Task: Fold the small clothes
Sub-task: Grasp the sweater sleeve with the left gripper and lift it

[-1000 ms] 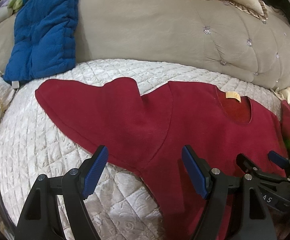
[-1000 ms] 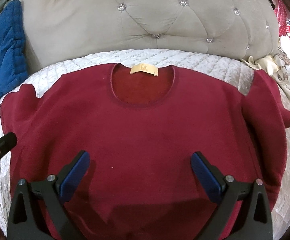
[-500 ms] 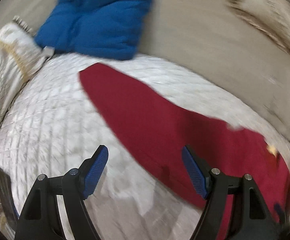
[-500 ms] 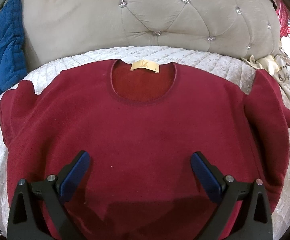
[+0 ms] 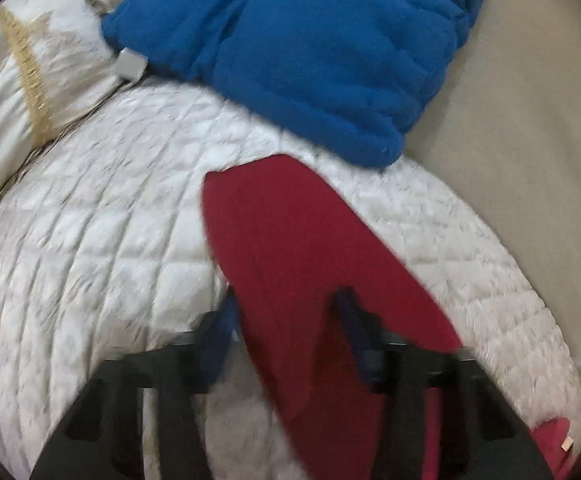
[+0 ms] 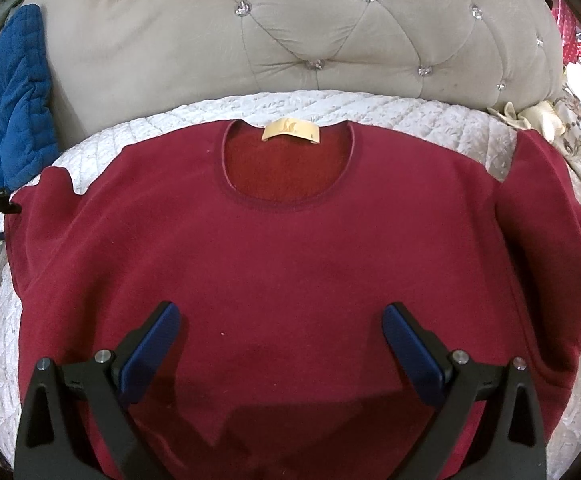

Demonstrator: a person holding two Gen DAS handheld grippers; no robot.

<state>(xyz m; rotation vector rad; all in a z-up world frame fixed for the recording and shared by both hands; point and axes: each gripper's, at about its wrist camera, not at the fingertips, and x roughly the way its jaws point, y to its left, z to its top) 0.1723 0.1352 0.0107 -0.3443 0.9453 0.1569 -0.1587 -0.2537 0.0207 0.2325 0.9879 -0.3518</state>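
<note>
Left gripper [image 5: 286, 320] blurred at lower centre of its view, blue-padded fingers [image 5: 218, 332] set either side of the long sleeve [image 5: 282, 240] of the dark red fleece sweater [image 6: 290, 260], probably to carry it across the body; impossible to tell whether pinched yet. Right gripper [image 6: 280, 340] spread wide and empty, low in its frame over the chest, likely waiting to hold the fold. Sweater flat, front up, on the white quilted bedspread [image 5: 90, 240], collar toward the beige tufted headboard [image 6: 290, 40]; blue quilted blanket [image 5: 310, 60] just beyond the cuff, upper centre.

Sweater [image 6: 290, 264]: matt red fleecy knit, paper-like tan neck label [image 6: 290, 131]. Bedspread [image 5: 102, 240]: quilted, faintly glossy white cloth. Headboard [image 6: 330, 40]: smooth tufted beige upholstery.
</note>
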